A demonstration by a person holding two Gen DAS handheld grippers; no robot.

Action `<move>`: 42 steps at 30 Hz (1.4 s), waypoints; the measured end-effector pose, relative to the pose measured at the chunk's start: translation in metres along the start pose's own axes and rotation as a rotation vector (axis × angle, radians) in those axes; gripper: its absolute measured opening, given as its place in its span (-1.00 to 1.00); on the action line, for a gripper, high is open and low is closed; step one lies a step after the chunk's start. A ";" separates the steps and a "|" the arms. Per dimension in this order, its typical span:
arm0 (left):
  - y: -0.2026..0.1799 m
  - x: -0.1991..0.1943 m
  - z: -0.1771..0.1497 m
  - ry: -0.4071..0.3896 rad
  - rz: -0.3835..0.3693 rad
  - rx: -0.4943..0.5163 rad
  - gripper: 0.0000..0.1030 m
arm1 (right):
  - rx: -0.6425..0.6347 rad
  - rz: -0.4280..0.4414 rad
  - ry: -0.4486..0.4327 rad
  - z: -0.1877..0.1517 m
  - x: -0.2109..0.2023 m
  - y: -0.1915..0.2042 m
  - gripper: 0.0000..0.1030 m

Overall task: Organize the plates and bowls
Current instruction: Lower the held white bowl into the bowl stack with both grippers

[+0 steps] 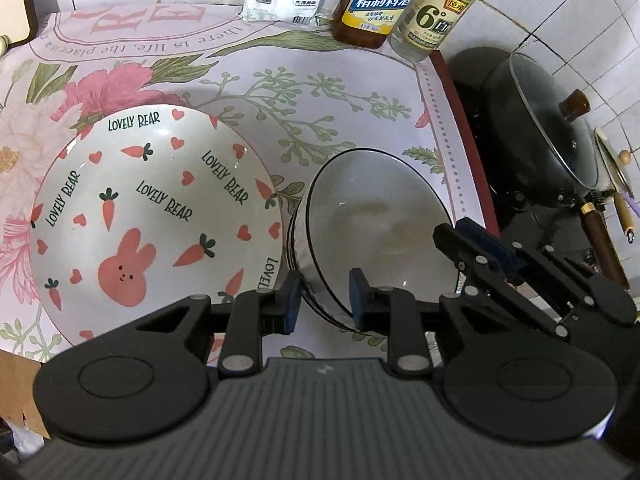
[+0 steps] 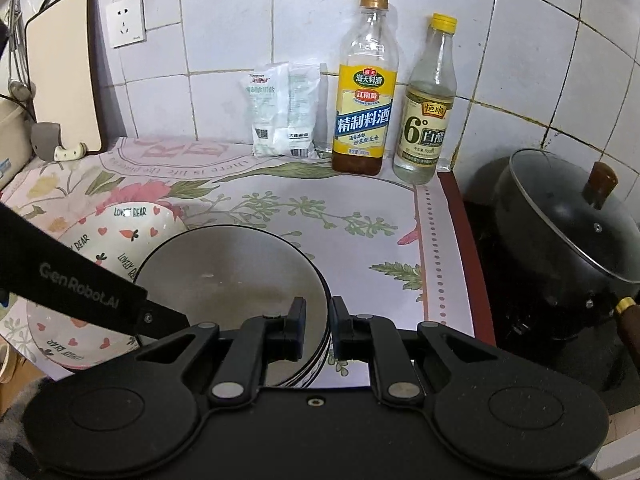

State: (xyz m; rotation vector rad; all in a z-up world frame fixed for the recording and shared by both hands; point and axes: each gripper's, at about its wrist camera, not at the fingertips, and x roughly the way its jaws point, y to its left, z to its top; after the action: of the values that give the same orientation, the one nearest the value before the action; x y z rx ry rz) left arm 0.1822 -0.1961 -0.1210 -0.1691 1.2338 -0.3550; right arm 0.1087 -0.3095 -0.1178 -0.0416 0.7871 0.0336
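A white plate with pink rabbit and carrot print (image 1: 132,216) lies on the floral counter mat (image 1: 320,92). Right of it stands a grey bowl with a dark rim (image 1: 380,216). My left gripper (image 1: 325,300) is open, its pads on either side of the bowl's near left rim. My right gripper (image 2: 319,330) straddles the bowl's right rim (image 2: 325,300), jaws close around it. It also shows in the left wrist view (image 1: 476,246) at the bowl's right edge. The plate (image 2: 120,232) and bowl (image 2: 228,276) show in the right wrist view.
Two bottles (image 2: 364,92) (image 2: 426,108) and white packets (image 2: 280,112) stand at the tiled back wall. A black lidded pot (image 2: 568,240) sits on the stove to the right. A cutting board (image 2: 60,68) leans at the back left.
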 end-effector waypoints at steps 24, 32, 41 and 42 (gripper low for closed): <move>-0.001 -0.042 -0.021 -0.060 -0.038 0.053 -0.51 | 0.011 -0.008 0.016 -0.001 -0.050 0.018 -0.16; 0.001 -0.062 -0.035 -0.077 -0.054 0.068 -0.51 | -0.024 -0.018 0.013 -0.009 -0.077 0.022 0.02; 0.003 -0.084 -0.056 -0.172 -0.048 0.045 -0.51 | -0.042 -0.010 -0.012 -0.027 -0.096 0.024 0.10; 0.004 -0.086 -0.058 -0.181 -0.055 0.045 -0.51 | -0.035 -0.004 -0.010 -0.029 -0.096 0.023 0.10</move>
State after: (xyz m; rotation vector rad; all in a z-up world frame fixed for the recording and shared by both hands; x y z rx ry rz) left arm 0.1033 -0.1583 -0.0646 -0.1928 1.0434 -0.4059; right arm 0.0193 -0.2897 -0.0704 -0.0762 0.7767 0.0435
